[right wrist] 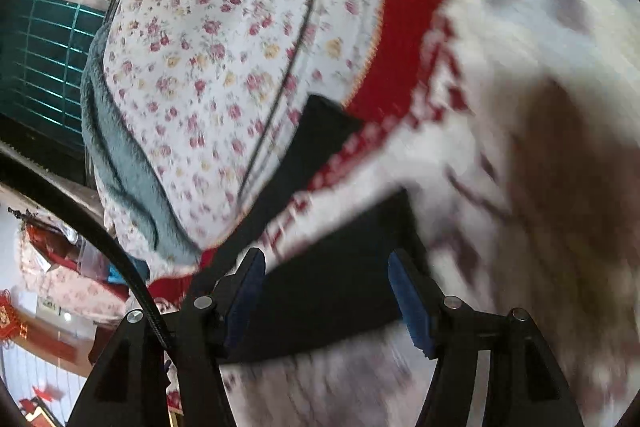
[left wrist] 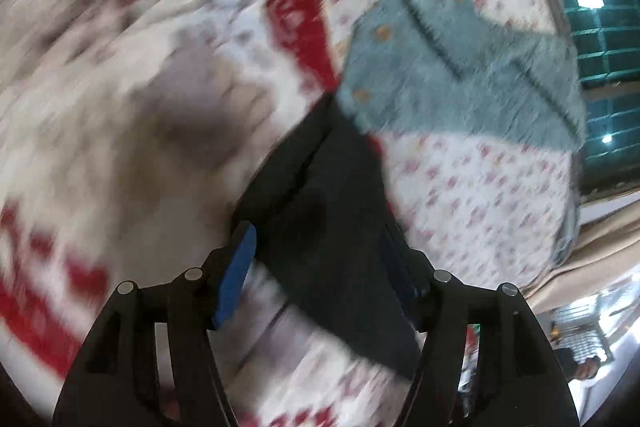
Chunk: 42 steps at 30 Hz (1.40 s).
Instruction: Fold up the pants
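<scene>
Only left view: blue-grey garment beyond pants.

**A bed by a green tiled wall**

A big bed fills the room. A white sheet with small pink flowers lies on it, beside a white blanket with red edges. A fuzzy grey-blue cloth lies at the bed's far edge. Behind the bed is a dark green tiled wall with a bright light shining on it. Red decorations hang on a far wall.
</scene>
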Each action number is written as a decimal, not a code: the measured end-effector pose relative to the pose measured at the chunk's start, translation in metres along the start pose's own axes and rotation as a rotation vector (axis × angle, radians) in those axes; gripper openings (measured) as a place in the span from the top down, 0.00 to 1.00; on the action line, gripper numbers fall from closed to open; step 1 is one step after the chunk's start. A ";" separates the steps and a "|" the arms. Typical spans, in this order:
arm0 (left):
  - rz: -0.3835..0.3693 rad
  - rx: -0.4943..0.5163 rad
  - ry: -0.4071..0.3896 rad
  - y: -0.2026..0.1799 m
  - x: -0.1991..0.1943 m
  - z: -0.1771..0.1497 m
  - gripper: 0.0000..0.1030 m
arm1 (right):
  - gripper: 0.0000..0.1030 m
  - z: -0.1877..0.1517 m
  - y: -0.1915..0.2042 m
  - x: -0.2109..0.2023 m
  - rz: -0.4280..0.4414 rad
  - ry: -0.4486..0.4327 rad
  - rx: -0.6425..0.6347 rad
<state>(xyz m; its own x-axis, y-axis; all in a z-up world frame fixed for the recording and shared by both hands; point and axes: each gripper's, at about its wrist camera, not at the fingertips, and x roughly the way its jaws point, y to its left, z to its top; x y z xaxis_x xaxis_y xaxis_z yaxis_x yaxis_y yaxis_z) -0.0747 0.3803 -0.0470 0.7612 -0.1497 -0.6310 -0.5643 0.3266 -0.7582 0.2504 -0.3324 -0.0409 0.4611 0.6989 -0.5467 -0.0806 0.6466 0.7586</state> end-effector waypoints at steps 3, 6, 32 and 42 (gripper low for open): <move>0.070 0.006 0.036 0.005 0.008 -0.030 0.38 | 0.39 -0.031 -0.014 -0.008 0.003 0.033 -0.002; 0.100 0.037 0.052 0.001 0.028 -0.040 0.38 | 0.39 -0.052 -0.026 -0.010 0.017 0.046 0.032; 0.079 0.216 -0.210 -0.029 -0.014 -0.058 0.91 | 0.96 -0.074 0.046 -0.018 -0.180 0.086 -0.419; 0.292 0.208 -0.135 0.018 -0.014 -0.056 0.78 | 0.78 -0.114 0.036 0.000 -0.519 0.235 -0.479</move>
<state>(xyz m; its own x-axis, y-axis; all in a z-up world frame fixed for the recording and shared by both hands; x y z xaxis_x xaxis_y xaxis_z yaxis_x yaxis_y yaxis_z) -0.1129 0.3362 -0.0607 0.6208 0.0977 -0.7778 -0.6977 0.5214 -0.4914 0.1463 -0.2743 -0.0539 0.3482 0.2792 -0.8949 -0.3045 0.9365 0.1737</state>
